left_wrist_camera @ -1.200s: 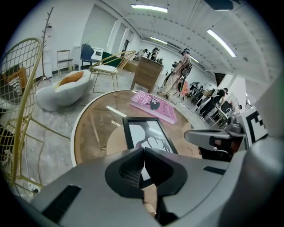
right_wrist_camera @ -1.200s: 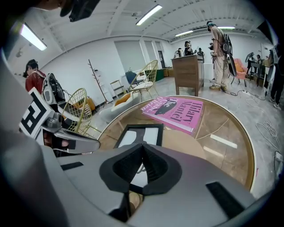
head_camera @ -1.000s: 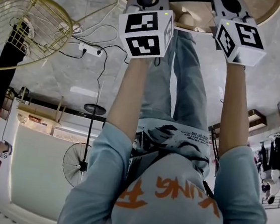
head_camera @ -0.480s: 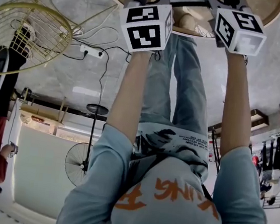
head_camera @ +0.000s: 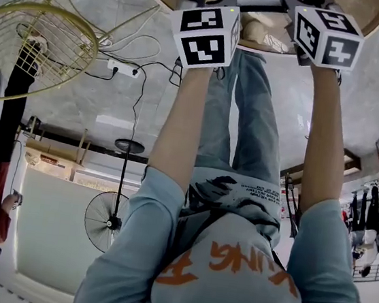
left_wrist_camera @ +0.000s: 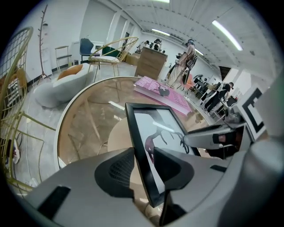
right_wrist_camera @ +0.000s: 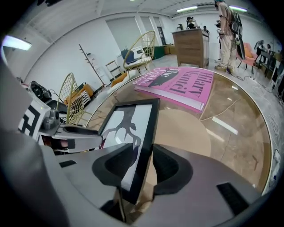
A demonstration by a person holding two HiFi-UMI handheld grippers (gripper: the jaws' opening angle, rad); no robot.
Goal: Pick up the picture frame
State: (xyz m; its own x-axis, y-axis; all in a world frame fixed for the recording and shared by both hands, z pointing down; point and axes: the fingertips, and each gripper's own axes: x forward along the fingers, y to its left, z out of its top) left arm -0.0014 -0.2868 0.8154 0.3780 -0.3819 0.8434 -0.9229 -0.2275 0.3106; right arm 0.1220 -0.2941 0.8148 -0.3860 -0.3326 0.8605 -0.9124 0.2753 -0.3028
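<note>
Picture frame: upright near the table's near edge
Head view: frame hardly seen; table edge at top
Left gripper view: left gripper just opened wide, astride the frame's left side; grips nothing
Right gripper view: right gripper jaws just closing a little astride the right side; not pinching; book well behind
Advice: close both evenly; lift straight up

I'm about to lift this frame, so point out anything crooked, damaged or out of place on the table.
Nothing stands out. The picture frame stands on the round table with no crack or dent showing, and the pink book lies flat and closed further back. Nothing is spilled on the tabletop.
</note>
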